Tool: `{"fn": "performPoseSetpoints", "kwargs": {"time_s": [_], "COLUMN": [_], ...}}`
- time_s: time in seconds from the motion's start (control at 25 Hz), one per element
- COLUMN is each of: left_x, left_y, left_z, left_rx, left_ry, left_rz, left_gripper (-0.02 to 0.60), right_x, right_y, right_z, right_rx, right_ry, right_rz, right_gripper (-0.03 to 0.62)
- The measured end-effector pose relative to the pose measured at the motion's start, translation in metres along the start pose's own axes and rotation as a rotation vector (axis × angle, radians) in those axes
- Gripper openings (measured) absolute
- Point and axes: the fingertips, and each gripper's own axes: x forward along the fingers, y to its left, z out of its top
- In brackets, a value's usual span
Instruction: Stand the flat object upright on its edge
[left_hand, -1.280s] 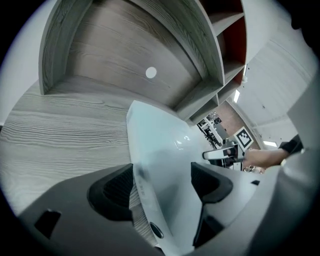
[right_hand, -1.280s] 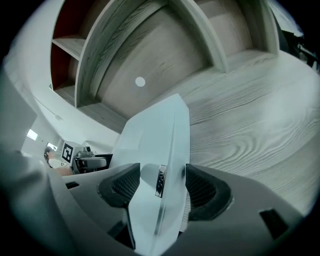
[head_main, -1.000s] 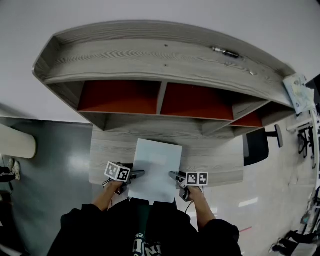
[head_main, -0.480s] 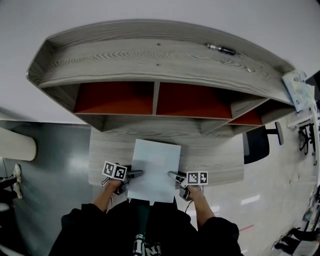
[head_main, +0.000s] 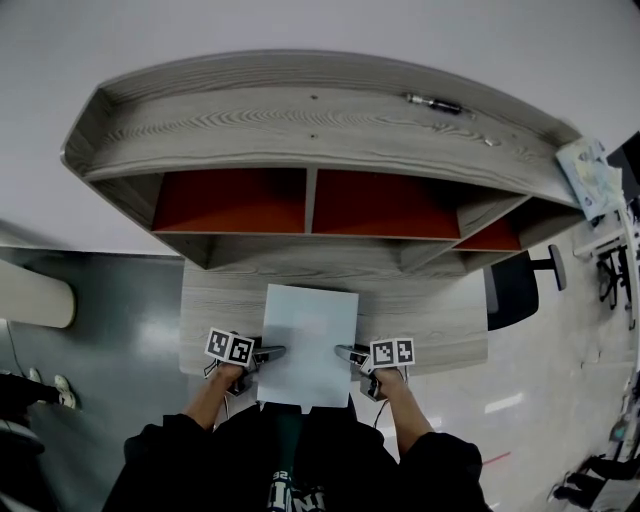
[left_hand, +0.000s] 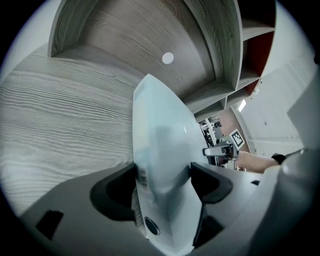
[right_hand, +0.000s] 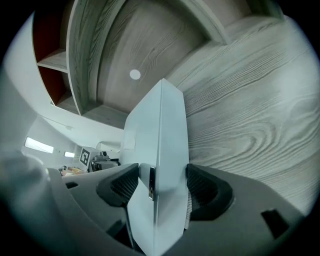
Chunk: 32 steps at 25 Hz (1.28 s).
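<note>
The pale blue-white flat rectangular box (head_main: 308, 340) lies between the two grippers, over the near part of the grey wood-grain tabletop (head_main: 212, 310). Its near end overhangs the front rim. Its long axis runs away from the person, toward the shelf unit with red-backed compartments (head_main: 230, 200). The left gripper (head_main: 268, 352) has its fingers (left_hand: 115, 192) clamped across the left long edge. The right gripper (head_main: 346, 352) grips the right edge likewise, and both hold near the near end. Lifting that end would likely pivot the box onto its far short edge; whether that edge touches the wood cannot be told.
</note>
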Motion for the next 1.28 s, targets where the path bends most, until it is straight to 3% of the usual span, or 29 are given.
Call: {"fn": "performPoseSetpoints", "kwargs": {"time_s": [0.36, 0.8, 1.04, 1.28], "left_x": [-0.025, -0.062, -0.08, -0.094], "left_y": [-0.002, -0.014, -0.022, -0.029], "left_z": [0.016, 0.054, 0.077, 0.095], "left_rx": [0.042, 0.125, 0.199, 0.331], "left_ry": [-0.068, -0.164, -0.204, -0.221], "left_rz": [0.016, 0.046, 0.059, 0.121], "left_gripper": [0.348, 0.348, 0.348, 0.345], "right_x": [0.004, -0.001, -0.008, -0.013], "right_y": [0.026, 0.071, 0.096, 0.115], "right_z": [0.016, 0.059, 0.082, 0.096], "right_rx": [-0.061, -0.214, -0.312, -0.461], "right_ry": [0.001, -0.04, -0.08, -0.096], "right_rz": [0.006, 0.016, 0.008, -0.024], "right_gripper": [0.275, 0.275, 0.275, 0.275]}}
